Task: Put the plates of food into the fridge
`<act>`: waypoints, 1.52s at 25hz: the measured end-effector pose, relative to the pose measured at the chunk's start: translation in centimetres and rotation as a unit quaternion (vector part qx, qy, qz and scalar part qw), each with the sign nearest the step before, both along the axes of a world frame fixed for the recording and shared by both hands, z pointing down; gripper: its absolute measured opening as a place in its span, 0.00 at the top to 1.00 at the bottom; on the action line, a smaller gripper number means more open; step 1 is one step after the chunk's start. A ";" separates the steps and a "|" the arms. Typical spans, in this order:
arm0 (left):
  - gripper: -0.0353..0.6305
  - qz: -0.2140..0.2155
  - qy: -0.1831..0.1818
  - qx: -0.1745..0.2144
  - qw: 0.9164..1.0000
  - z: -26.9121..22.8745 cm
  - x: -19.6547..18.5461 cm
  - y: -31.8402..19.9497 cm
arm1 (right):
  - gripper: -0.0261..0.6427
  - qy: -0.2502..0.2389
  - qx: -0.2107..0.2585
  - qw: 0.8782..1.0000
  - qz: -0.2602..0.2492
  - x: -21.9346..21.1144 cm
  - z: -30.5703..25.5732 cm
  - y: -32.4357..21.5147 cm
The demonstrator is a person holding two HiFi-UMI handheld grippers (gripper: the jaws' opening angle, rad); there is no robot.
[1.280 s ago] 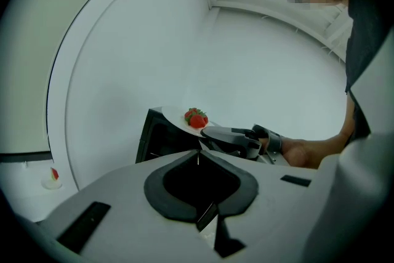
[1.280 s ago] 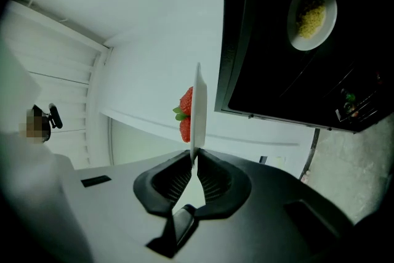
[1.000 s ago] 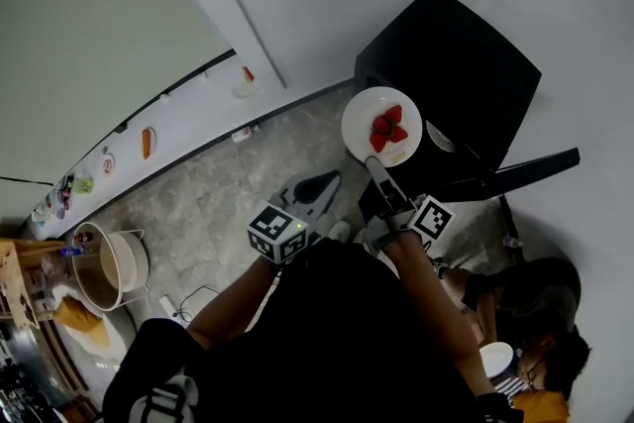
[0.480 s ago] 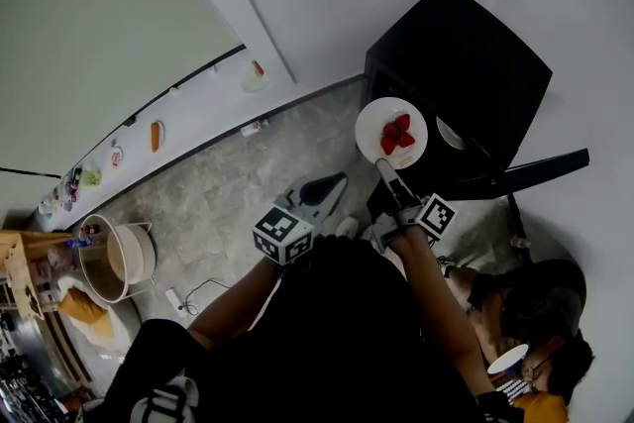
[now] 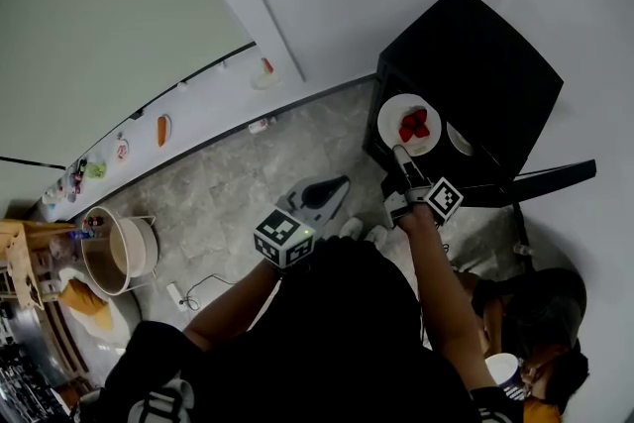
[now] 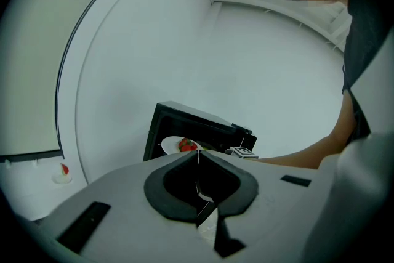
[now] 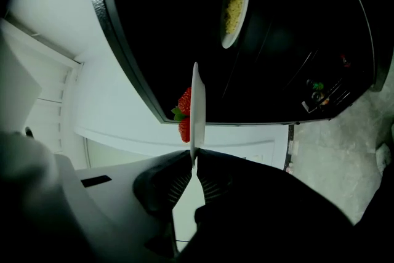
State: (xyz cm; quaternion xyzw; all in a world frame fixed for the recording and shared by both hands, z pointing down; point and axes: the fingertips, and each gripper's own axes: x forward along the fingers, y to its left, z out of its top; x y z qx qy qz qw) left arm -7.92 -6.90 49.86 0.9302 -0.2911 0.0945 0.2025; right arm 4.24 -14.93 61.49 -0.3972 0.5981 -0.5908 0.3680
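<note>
A white plate of strawberries point(image 5: 409, 125) hangs at the mouth of the open black fridge point(image 5: 466, 54), with my right gripper point(image 5: 400, 154) shut on its near rim. The right gripper view shows that plate point(image 7: 195, 101) edge-on, strawberries point(image 7: 184, 113) on its left face, the right gripper point(image 7: 194, 160) pinching its rim. Deeper inside the fridge stands another plate with yellow food point(image 7: 234, 6). My left gripper point(image 5: 340, 183) hovers over the floor left of the fridge. The left gripper point(image 6: 197, 155) is shut, nothing in it, pointing at the fridge point(image 6: 203, 126) and the strawberry plate point(image 6: 178, 145).
The fridge door point(image 5: 540, 181) swings open toward the right. Small plates of food point(image 5: 163, 129) line a white counter point(image 5: 198, 109) along the wall at left. A pot on a stand point(image 5: 119, 253) and a cable point(image 5: 188, 297) sit on the stone floor. Another person point(image 5: 540, 312) crouches at lower right.
My right gripper has carried the strawberry plate down and rightward, closer to the fridge opening. The left gripper has stayed about where it was.
</note>
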 end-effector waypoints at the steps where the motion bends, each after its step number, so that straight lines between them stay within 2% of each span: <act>1: 0.91 -0.001 -0.001 0.000 1.000 0.1 -0.2 0.0 | 0.90 -0.001 -0.004 1.000 0.003 0.2 0.5 -0.4; 14: 0.91 -0.016 -0.009 -0.006 1.000 0.5 -1.5 -1.2 | 0.90 -0.010 -0.020 0.999 0.045 2.8 3.7 -5.2; 19: 0.91 -0.021 -0.005 -0.009 1.000 0.3 -1.5 -1.5 | 0.90 -0.018 -0.040 0.997 0.061 3.4 5.6 -5.8; 27: 0.91 -0.020 -0.005 -0.011 1.000 0.1 -1.2 -2.2 | 0.91 -0.032 -0.065 0.994 0.087 4.2 6.1 -8.0; 38: 0.91 -0.016 -0.008 -0.012 1.000 0.8 -1.2 -2.6 | 0.91 -0.055 -0.066 0.988 0.125 6.0 6.3 -10.4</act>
